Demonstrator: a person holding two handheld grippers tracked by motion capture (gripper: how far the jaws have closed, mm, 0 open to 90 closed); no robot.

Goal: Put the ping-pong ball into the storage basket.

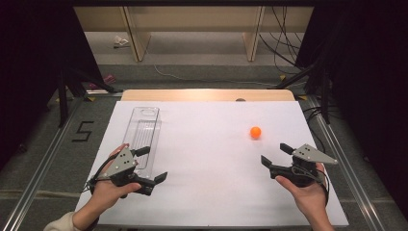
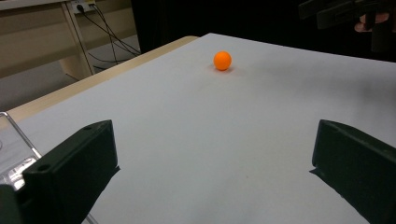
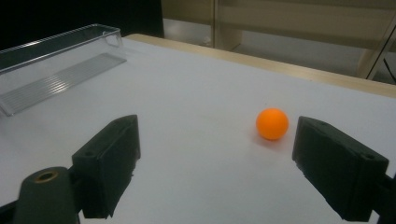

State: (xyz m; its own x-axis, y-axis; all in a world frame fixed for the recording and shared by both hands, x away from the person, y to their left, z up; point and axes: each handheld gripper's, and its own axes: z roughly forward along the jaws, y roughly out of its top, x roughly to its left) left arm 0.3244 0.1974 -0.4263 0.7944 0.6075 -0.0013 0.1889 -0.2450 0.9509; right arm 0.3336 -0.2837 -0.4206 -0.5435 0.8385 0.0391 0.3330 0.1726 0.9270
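Orange ball [image 1: 255, 132] sat loose ahead, so we held right gripper [image 1: 277, 156] and left gripper [image 1: 150, 164] jaws spread, empty, ready.

One orange ball [image 1: 255, 132], one clear tray [image 1: 143, 139], two tongs.

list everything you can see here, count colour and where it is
ball: one, orange, right half of the white sheet, ahead of the right claw
tray: one, clear plastic, long and empty, left part of the sheet by the left claw
sheet: one, white, covering the table
table: one, light wood, far edge showing beyond the sheet
left claw: one, black with a grey plate, near left, jaws open, holding nothing
right claw: one, black with a grey plate, near right, jaws open, holding nothing
hands: two, gripping the claws from the near edge
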